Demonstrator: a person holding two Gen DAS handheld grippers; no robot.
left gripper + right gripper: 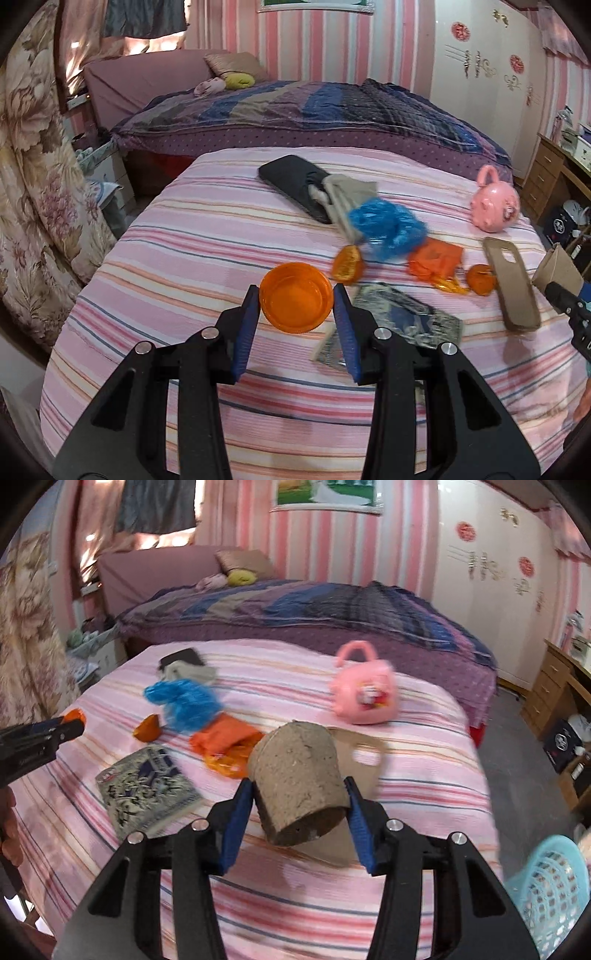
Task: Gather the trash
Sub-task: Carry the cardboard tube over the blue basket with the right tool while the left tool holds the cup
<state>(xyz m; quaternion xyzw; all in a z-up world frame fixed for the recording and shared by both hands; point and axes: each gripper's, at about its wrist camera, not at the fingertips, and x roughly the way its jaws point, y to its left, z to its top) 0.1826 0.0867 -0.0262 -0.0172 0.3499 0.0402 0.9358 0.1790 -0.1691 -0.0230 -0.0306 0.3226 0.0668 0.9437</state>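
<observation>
The right gripper (299,805) holds a brown paper cup (297,786) above the striped bed (424,775) and the left gripper (295,306) clamps an orange lid (295,302) near it, so a loose squeeze may drop either before the blue basket (550,890) at near right.

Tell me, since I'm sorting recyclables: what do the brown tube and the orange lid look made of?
Brown tube: likely cardboard, with a matte, speckled, fibrous surface, held between the right gripper fingers. Orange lid: probably plastic, glossy, slightly translucent, ridged rim, between the left gripper fingers.
</observation>
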